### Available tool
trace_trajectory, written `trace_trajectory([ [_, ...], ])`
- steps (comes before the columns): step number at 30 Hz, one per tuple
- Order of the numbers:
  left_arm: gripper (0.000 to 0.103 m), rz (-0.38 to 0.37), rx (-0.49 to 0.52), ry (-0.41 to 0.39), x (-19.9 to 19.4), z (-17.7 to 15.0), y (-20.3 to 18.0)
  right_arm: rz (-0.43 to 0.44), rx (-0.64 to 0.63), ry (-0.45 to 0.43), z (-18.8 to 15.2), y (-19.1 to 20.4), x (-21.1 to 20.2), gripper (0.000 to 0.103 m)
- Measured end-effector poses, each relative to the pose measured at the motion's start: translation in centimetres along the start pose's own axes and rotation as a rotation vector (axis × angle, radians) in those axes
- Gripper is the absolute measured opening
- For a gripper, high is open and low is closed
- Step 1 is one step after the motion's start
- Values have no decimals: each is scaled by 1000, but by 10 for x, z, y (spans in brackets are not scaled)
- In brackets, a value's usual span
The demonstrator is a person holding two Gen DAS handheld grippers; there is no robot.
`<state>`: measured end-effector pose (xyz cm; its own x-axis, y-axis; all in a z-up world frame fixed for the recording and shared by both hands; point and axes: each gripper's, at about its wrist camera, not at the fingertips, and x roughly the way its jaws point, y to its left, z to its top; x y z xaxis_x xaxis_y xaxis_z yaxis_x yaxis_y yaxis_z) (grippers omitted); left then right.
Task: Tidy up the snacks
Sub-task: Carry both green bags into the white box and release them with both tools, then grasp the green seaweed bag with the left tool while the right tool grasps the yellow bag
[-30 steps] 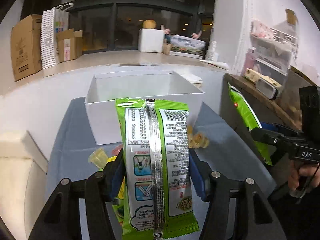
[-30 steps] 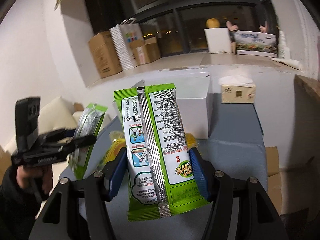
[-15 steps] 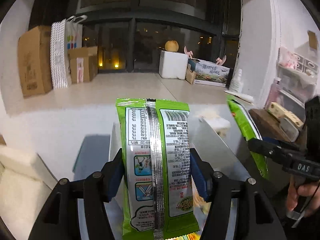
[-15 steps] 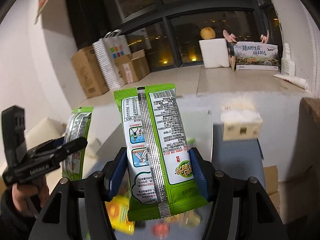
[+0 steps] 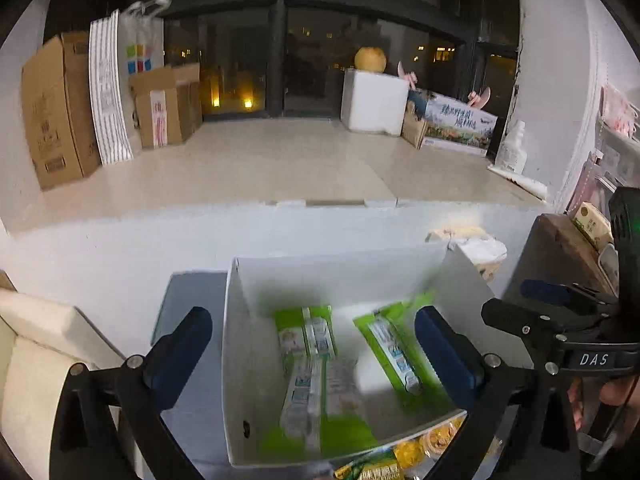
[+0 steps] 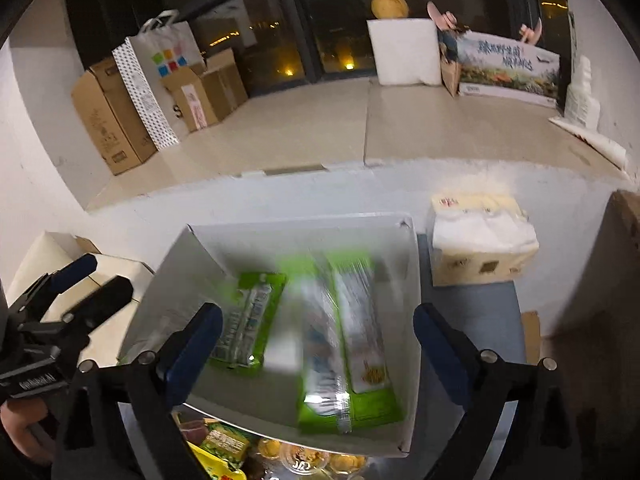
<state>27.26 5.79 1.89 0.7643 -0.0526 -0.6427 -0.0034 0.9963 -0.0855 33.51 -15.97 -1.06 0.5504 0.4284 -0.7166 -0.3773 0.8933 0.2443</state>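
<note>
A white open box (image 5: 240,360) lies below both grippers. Inside it are several green snack packets: one (image 5: 306,338) near the far wall, one (image 5: 394,350) slanted at the right, one (image 5: 304,400) blurred in front. My left gripper (image 5: 314,354) hangs above the box, its jaws opening wide, with no pad touching a packet. My right gripper (image 6: 318,354) is also over the box (image 6: 408,320), jaws opening, and the blurred packet (image 6: 340,340) under it lies loose beside another packet (image 6: 248,320). Each gripper shows in the other's view: right (image 5: 552,320), left (image 6: 68,300).
Loose small snacks (image 6: 304,456) lie on the blue-grey cloth (image 5: 188,292) in front of the box. A tissue pack (image 6: 480,236) stands just right of it. A pale cushion (image 5: 32,360) is at the left, a wooden shelf (image 5: 560,248) at the right, cardboard boxes (image 5: 52,108) on the far ledge.
Both grippers carried their green packets forward over the white box. Both jaws have spread and the two packets have dropped out into the box.
</note>
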Motion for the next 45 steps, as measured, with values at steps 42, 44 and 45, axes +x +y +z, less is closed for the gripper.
trace_trajectory([
  [42,89,10,-53,259,-50,-263,-23,332,87,-3,-210,-4,-58,103],
  [44,80,9,-38,257,-51,-262,-31,337,76,1,-211,0,-56,103],
  [45,80,11,-27,259,-49,-261,-34,336,71,1,-211,1,-55,103],
])
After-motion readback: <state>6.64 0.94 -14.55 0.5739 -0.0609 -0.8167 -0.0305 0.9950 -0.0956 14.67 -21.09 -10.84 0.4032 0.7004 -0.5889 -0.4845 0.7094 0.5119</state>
